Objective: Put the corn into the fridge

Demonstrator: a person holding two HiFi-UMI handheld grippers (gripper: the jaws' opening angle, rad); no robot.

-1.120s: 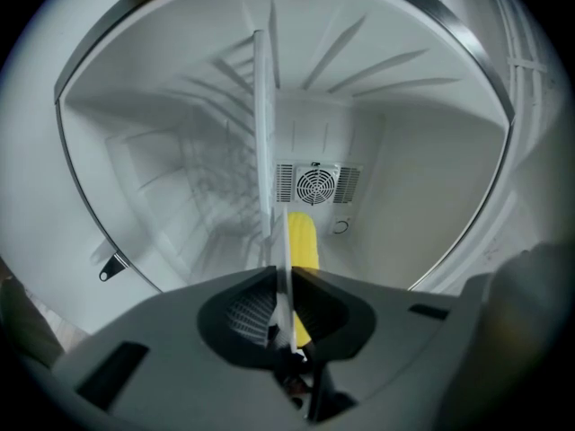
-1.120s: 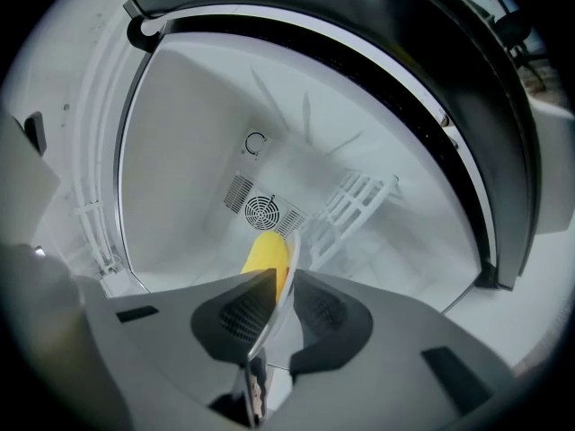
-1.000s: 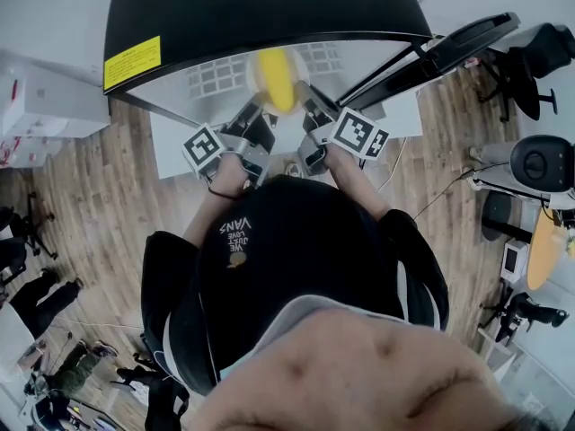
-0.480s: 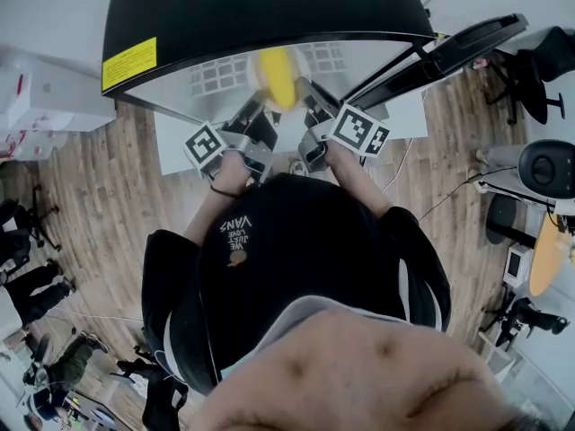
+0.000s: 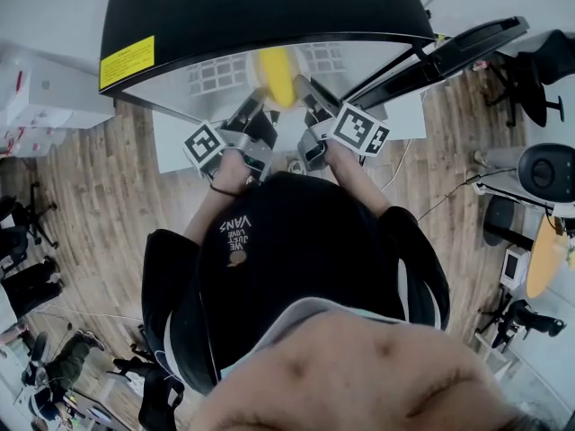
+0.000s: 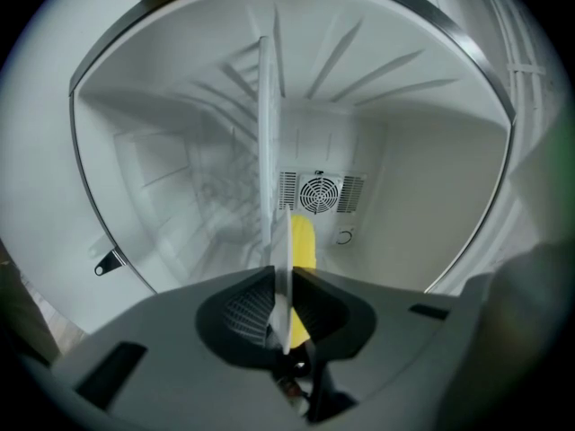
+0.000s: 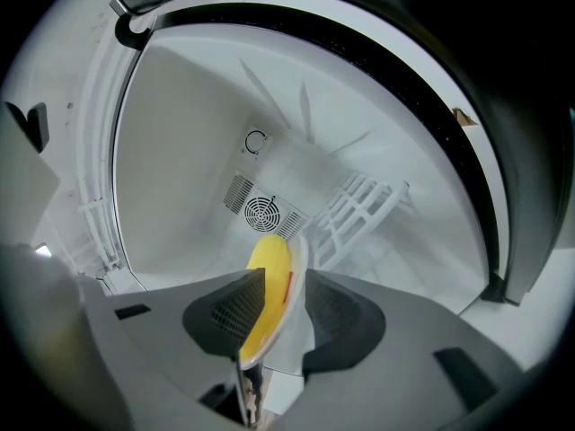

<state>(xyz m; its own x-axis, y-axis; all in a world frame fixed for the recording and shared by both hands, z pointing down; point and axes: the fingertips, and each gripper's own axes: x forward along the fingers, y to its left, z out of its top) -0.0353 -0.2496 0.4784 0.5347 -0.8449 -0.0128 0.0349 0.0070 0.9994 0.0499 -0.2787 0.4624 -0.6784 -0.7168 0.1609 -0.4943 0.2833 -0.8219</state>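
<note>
A yellow corn cob lies on a thin white plate inside the open fridge. Both grippers reach level into the fridge, one on each side of the plate. My left gripper is shut on the plate's rim, seen edge-on, with the corn just beyond it. My right gripper has just been opening its jaws. The plate and corn still stand between them, with a gap on the right side. In the head view the left gripper and the right gripper flank the corn.
The fridge's white back wall carries a round fan vent, also in the right gripper view. A white wire rack sits at the right inside. The dark fridge door stands open to the right. Wooden floor lies below.
</note>
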